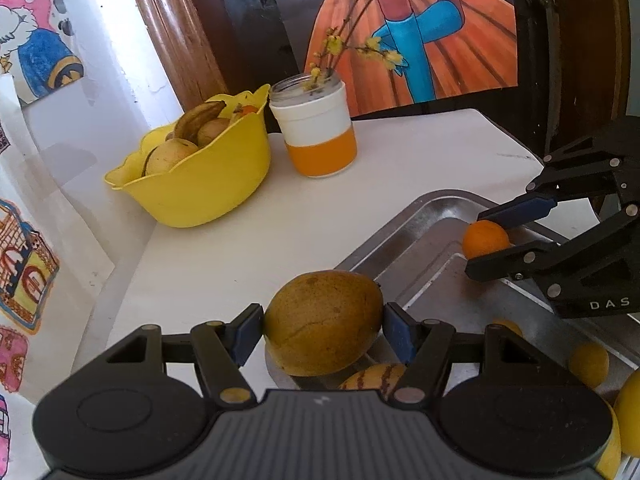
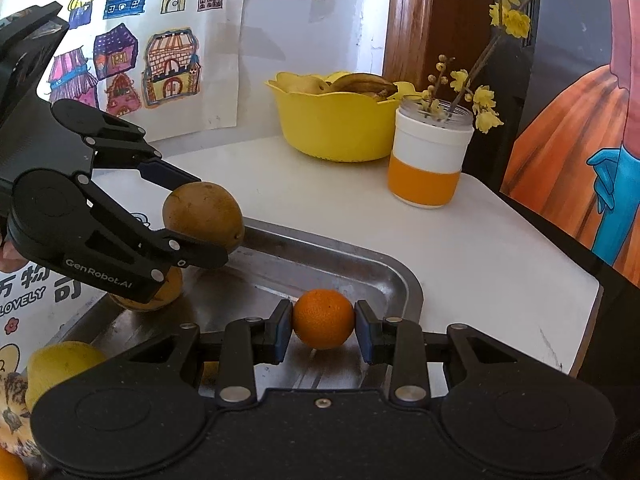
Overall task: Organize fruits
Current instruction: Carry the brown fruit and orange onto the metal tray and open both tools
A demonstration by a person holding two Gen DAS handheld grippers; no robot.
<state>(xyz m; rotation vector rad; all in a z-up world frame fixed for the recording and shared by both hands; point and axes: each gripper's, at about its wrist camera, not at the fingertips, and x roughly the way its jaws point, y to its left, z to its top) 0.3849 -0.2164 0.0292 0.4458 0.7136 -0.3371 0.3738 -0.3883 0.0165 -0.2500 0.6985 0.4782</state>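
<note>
From my left wrist camera I see the left gripper (image 1: 323, 334) closed on a brownish-yellow mango (image 1: 323, 322), its blue fingers (image 1: 245, 334) pressed against both ends of the fruit. The mango sits over the near corner of the steel tray (image 1: 404, 232), though from here I cannot tell whether it is lifted clear or resting. The right wrist camera settles that: there the mango (image 2: 204, 214) hangs above the tray's far rim (image 2: 332, 248), held off the metal by the left gripper (image 2: 192, 220).

My right gripper (image 2: 323, 332) is clamped on a small orange (image 2: 323, 319), pads touching each side, over the tray near its right corner. The left view shows the same orange (image 1: 486, 238) pinched between the right gripper's fingers (image 1: 516, 210), above the tray floor.

Only the left camera catches a striped fruit (image 1: 376, 376) directly under the mango and two small yellow fruits (image 1: 588, 364) toward the tray's right end. Only the right camera shows a brownish fruit (image 2: 160, 292) half hidden under the left gripper, and a lemon (image 2: 60, 364) at the tray's near left.

On the white counter (image 2: 320, 200) behind the tray stands a yellow bowl (image 1: 200, 184) holding a darkened banana (image 1: 198, 118) and other fruit, with a white-and-orange jar (image 1: 316, 132) of yellow blossom twigs just beside it.
</note>
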